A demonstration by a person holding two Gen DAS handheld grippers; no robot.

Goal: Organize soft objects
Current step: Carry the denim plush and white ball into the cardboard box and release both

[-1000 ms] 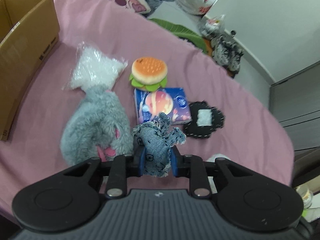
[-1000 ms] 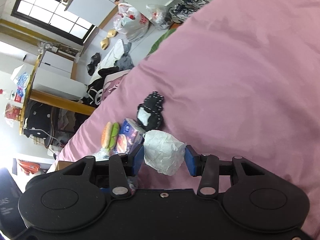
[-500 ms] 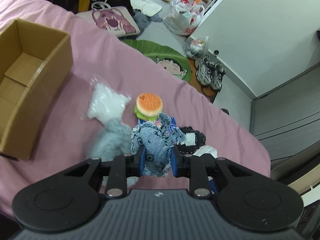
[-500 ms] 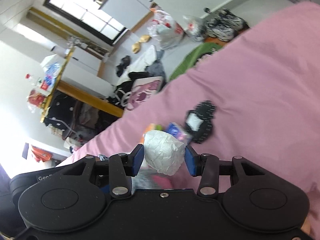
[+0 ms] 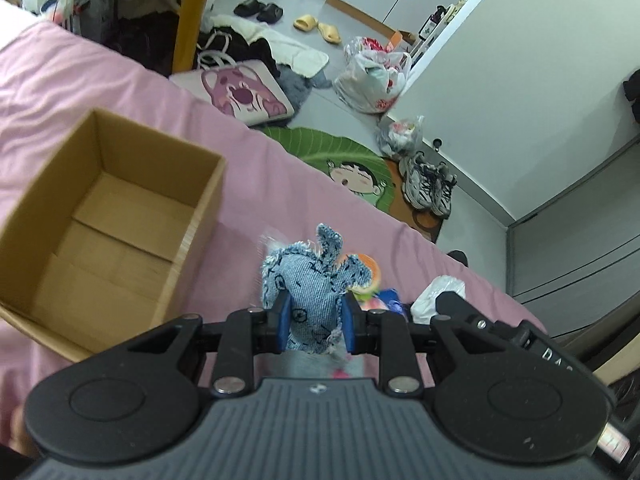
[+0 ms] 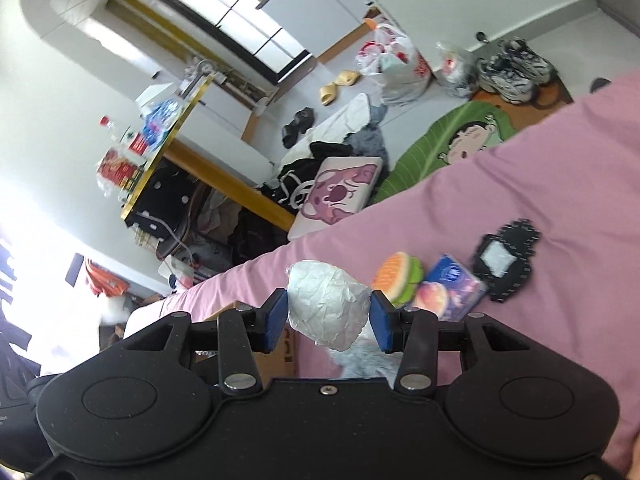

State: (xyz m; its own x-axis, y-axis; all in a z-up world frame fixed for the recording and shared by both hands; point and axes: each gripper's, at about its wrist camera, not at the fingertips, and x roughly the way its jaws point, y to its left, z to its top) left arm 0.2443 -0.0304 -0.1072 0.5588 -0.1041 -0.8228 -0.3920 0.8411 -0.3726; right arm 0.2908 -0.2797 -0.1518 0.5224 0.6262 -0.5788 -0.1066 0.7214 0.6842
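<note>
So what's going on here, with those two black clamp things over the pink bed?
A person is tidying soft items using a hand-held gripper in each hand. The left hand-held gripper is shut on a denim stuffed toy, held up near an open cardboard box that has nothing in it yet. The right hand-held gripper is shut on a crumpled white wad. A plush burger, a tissue pack and a black patch lie on the pink bedspread.

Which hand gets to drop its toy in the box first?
Probably the left. Its tool grips the denim elephant close beside the open cardboard box; the right tool, holding a white paper ball, barely sees it.
</note>
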